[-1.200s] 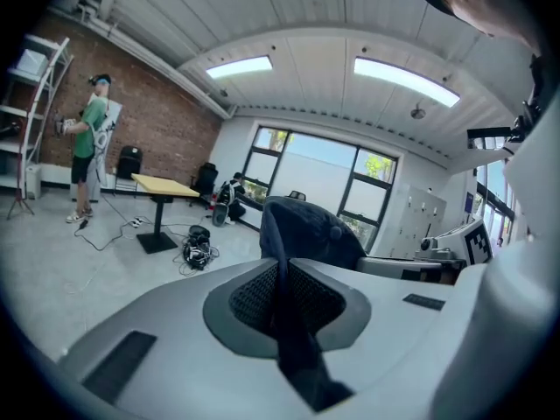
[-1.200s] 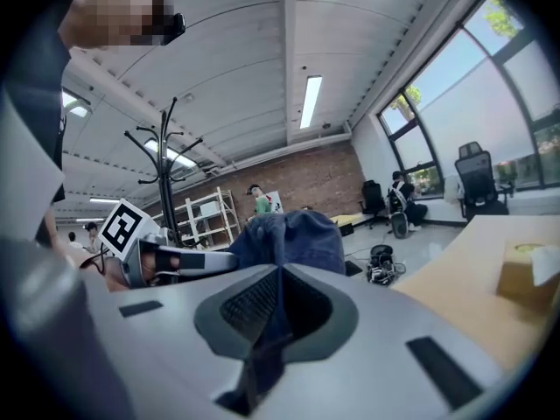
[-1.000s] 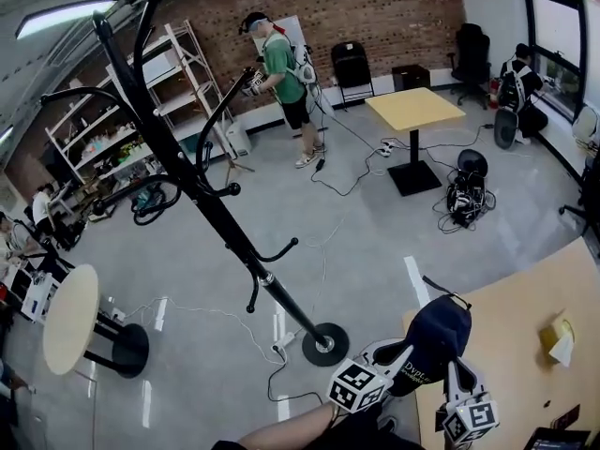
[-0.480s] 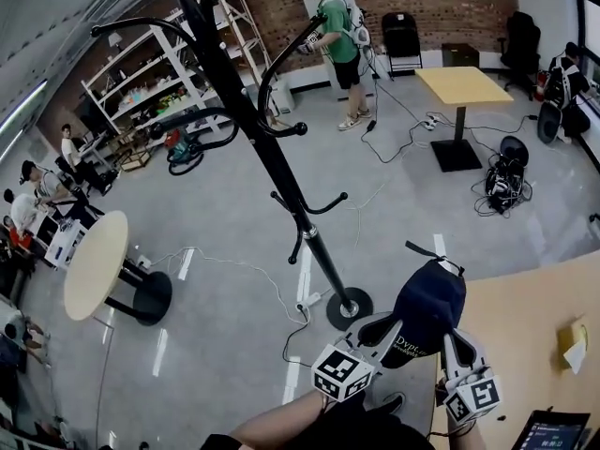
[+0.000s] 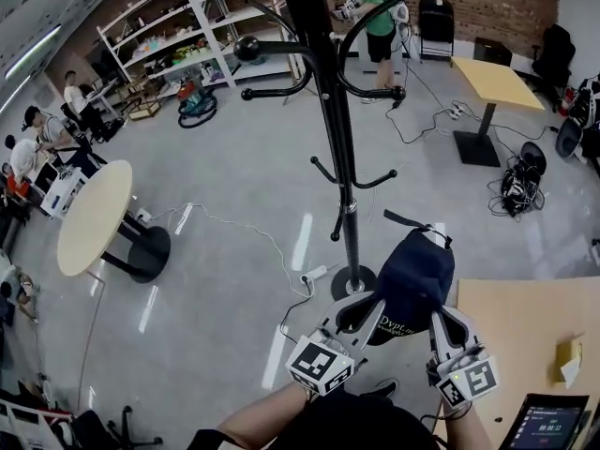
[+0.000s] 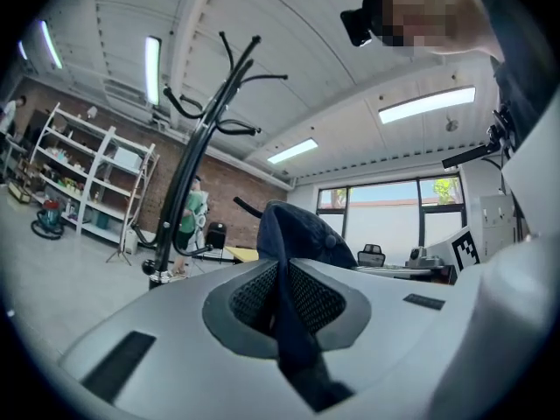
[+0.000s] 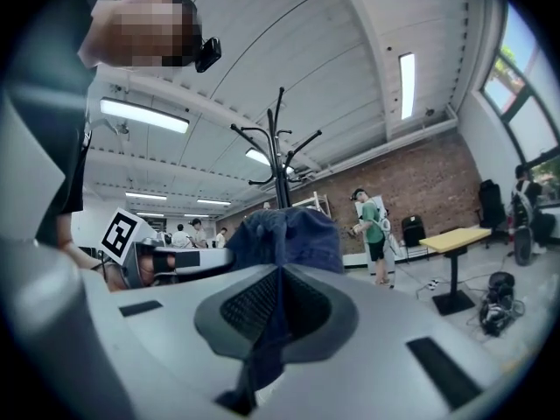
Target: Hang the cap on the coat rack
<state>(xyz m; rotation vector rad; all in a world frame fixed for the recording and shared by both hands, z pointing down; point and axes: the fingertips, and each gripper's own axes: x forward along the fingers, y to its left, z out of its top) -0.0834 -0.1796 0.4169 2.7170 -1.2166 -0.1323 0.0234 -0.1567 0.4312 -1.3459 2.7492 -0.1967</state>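
Note:
The dark navy cap (image 5: 412,275) hangs between my two grippers, low in the head view. My left gripper (image 5: 372,306) is shut on the cap's edge at one side, and my right gripper (image 5: 438,319) is shut on it at the other. Cloth is pinched between the jaws in the left gripper view (image 6: 282,300) and in the right gripper view (image 7: 278,300), with the cap's crown (image 6: 293,234) (image 7: 289,234) bulging beyond. The black coat rack (image 5: 342,157) stands just past the cap, its base (image 5: 354,281) by the cap's left side. Its curved hooks (image 5: 375,90) spread higher up.
A wooden table (image 5: 525,317) lies under my right side, with a tablet (image 5: 544,429) at its corner. A round table (image 5: 89,218) stands at the left, a square table (image 5: 495,81) far right. A power strip (image 5: 314,273) and cables cross the floor. Several people and shelves (image 5: 187,26) are at the back.
Both grippers have carried the cap away from the wooden table and up toward the coat rack. The rack now stands upright in mid-view, right behind the cap.

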